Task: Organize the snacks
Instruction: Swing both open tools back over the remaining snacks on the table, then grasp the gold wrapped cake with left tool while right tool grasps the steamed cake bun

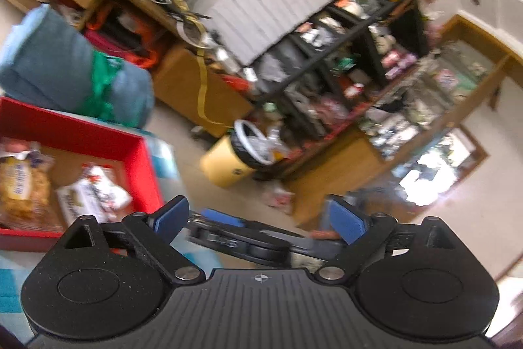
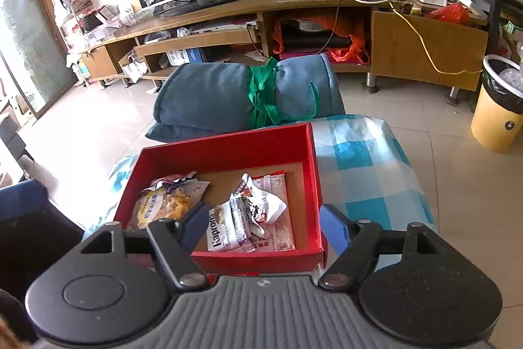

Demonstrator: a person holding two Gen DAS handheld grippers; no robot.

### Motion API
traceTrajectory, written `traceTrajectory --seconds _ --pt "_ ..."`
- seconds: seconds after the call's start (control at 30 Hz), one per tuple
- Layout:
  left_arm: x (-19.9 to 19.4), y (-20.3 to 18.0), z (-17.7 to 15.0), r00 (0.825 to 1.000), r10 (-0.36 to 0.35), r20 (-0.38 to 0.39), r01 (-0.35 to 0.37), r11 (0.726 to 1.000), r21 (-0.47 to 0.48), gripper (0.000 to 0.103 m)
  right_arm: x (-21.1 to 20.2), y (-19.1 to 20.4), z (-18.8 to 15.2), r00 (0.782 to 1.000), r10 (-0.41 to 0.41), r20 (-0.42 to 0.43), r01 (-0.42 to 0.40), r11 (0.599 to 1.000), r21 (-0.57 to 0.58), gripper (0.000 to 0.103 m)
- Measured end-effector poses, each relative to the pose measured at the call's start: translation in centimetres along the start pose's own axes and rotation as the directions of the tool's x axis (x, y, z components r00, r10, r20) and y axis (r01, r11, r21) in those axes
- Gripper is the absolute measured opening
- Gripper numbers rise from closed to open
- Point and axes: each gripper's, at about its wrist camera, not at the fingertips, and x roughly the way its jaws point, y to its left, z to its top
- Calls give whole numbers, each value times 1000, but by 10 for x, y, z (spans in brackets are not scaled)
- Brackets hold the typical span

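Through the left wrist view, tilted and blurred, the left gripper (image 1: 260,223) stood with its jaws wide apart and nothing between them, aimed at the cluttered shelves (image 1: 343,61) rather than at the red box (image 1: 98,133) off to its left. From the right wrist view the right gripper (image 2: 261,226) hung over the near wall of that box, jaws apart and empty. The snacks lay inside: a yellow chip bag (image 2: 166,201) and a white Kaprons packet (image 2: 228,228), its long axis running roughly from the near wall toward the far wall. To tidy further, I would judge it best to close across a packet's short side.
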Motion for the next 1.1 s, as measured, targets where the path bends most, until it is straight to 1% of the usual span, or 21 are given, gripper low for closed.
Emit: traceTrajectory --seconds 0.1,0.13,0.17,0.2,0.27,0.33,0.37,0.4,0.43,0.47,0.53,0.6,0.63,0.7,0.73,0.83,0.9,0.97,1.1 --pt "2 -9 -2 999 -49 -13 49 999 3 96 -3 2 -1 1000 18 5 -18 1000 -5 69" --pt "3 -11 -3 999 -46 -16 46 999 10 96 -3 3 -1 1000 19 10 -19 1000 -10 69" --pt "4 -12 -4 1000 -27 -15 28 999 17 96 -4 3 -1 1000 19 10 -18 1000 -15 69" --pt "5 -11 -5 1000 -3 -12 4 1000 24 97 -4 2 -1 1000 17 8 -17 1000 -15 69" --pt "6 -5 -9 996 89 -2 -89 995 42 97 -4 -1 -4 1000 8 -2 -8 1000 -11 69" --pt "8 3 -15 978 209 4 -209 976 66 97 -1 -5 -9 1000 -13 -23 13 1000 -9 69" --pt "10 7 -20 964 266 3 -265 961 83 97 2 -6 -13 999 -25 -38 24 1000 -11 69" --pt "12 11 -24 943 332 -4 -329 938 105 97 3 -7 -17 998 -35 -51 35 999 -16 69" --pt "17 17 -30 913 407 -15 -402 906 133 97 5 -7 -22 997 -49 -65 47 999 -25 69" --pt "21 21 -36 884 466 -22 -457 875 161 97 8 -7 -28 994 -69 -82 66 997 -40 69" --pt "31 31 -48 829 558 -42 -538 815 216 97 14 -7 -39 988 -102 -117 96 994 -61 69" --pt "42 41 -59 786 613 -84 -572 771 279 97 20 -9 -50 981 -115 -159 104 992 -74 69" --pt "47 46 -66 770 628 -110 -574 758 308 97 23 -11 -54 978 -120 -173 107 991 -80 69" --pt "52 54 -76 750 646 -143 -571 741 353 97 27 -13 -61 972 -125 -197 109 990 -90 69" --pt "55 58 -80 743 651 -157 -567 736 370 97 29 -16 -62 970 -125 -208 108 990 -92 69" --pt "62 66 -89 729 652 -209 -539 734 413 97 33 -24 -63 964 -128 -234 111 990 -82 69" --pt "62 63 -97 723 655 -218 -530 729 433 97 37 -29 -61 962 -118 -244 106 992 -65 69" --pt "65 62 -99 722 656 -221 -526 727 442 97 40 -28 -60 962 -108 -251 95 994 -60 69" --pt "70 63 -100 721 651 -235 -519 734 439 97 54 -24 -59 955 -87 -283 70 995 -69 69"
